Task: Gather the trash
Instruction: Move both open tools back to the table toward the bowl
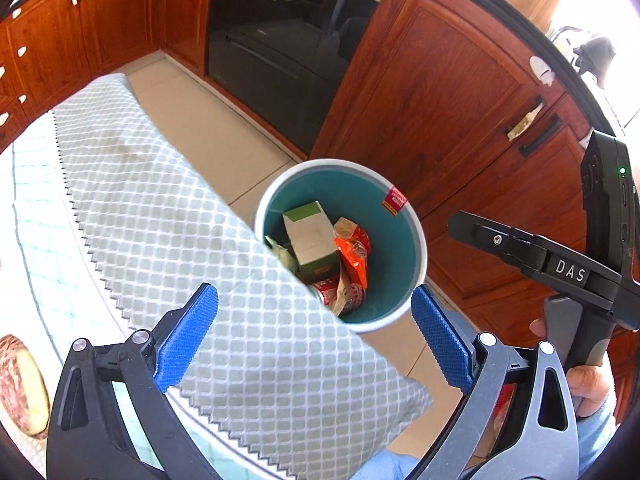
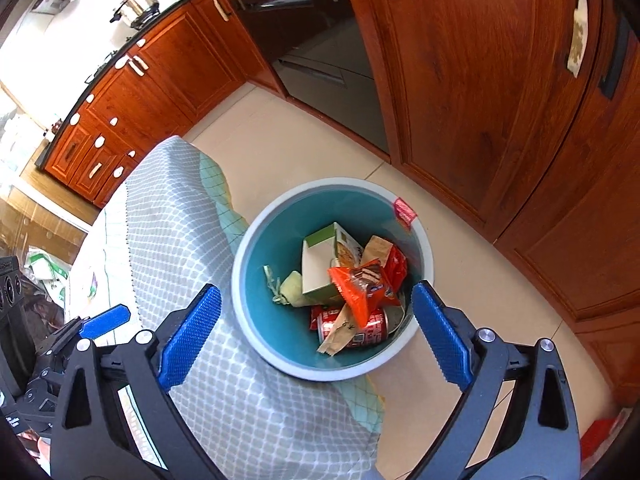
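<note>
Kitchen floor, teal bin of trash — both hand-held grippers spread, empty; tablecloth overhangs rim — could snag.

My left gripper carries two blue pads with a fine diamond knurl and a saw-toothed inner edge, each bolted to a black angular arm with triangular cut-outs. Round silver screw heads sit at the pivots, two on each side. My right gripper is built the same way: blue textured pads, black linkage, silver pivot screws. From the left camera I see the right tool's side: a black bar lettered "DAS" in white, a small screw near its tip, and a black box with a green light. My hand wraps a grey handle, and a light blue sleeve shows below it.
</note>
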Action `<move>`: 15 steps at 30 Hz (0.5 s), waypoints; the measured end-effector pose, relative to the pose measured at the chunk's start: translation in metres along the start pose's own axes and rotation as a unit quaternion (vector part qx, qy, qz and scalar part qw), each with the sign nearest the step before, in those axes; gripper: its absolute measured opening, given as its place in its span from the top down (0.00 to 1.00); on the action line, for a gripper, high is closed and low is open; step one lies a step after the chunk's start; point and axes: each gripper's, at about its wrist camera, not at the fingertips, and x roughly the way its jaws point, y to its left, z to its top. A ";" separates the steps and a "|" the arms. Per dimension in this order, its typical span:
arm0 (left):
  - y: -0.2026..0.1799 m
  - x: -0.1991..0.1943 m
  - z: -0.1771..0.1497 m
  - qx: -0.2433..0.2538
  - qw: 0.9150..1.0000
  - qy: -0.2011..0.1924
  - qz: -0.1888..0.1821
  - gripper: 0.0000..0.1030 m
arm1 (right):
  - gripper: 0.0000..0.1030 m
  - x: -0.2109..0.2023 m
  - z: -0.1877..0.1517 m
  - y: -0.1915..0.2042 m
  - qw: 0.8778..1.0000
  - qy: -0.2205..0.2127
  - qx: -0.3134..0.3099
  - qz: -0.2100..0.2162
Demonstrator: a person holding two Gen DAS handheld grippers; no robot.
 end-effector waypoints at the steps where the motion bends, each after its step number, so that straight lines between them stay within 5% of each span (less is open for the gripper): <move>1: 0.003 -0.005 -0.003 -0.001 1.000 -0.002 0.002 0.05 | 0.11 -0.001 -0.002 0.005 1.000 0.000 -0.003 0.002; 15: 0.089 -0.080 -0.056 -0.052 0.996 -0.040 0.062 0.05 | 0.11 0.003 -0.033 0.110 0.994 0.023 -0.097 0.035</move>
